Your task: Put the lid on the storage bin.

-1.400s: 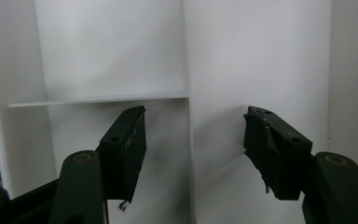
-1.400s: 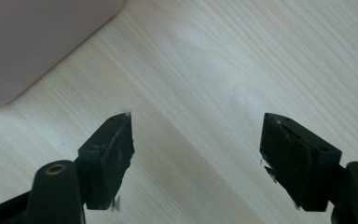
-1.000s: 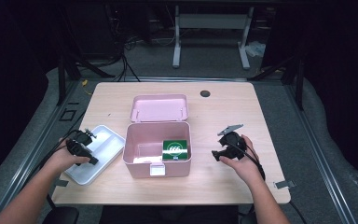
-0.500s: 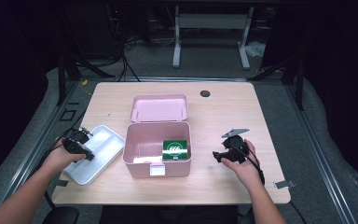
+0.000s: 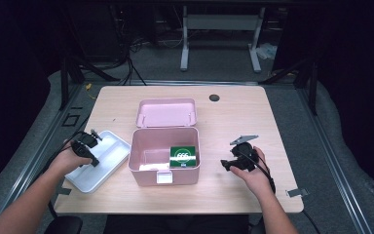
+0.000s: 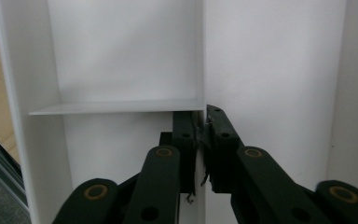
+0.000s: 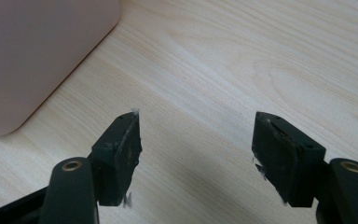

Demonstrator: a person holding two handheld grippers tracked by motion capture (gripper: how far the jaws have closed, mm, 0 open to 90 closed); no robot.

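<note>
Left claw clamped on white tray divider, right claw wide open, empty.

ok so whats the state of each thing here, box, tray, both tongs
pink box: open, lid folded back, a green packet inside
white tray: upright on the table, nothing seen lying in it, one inner divider pinched by the left tongs
left tongs: shut on the tray's divider
right tongs: open, holding nothing, over bare table beside the box
</note>
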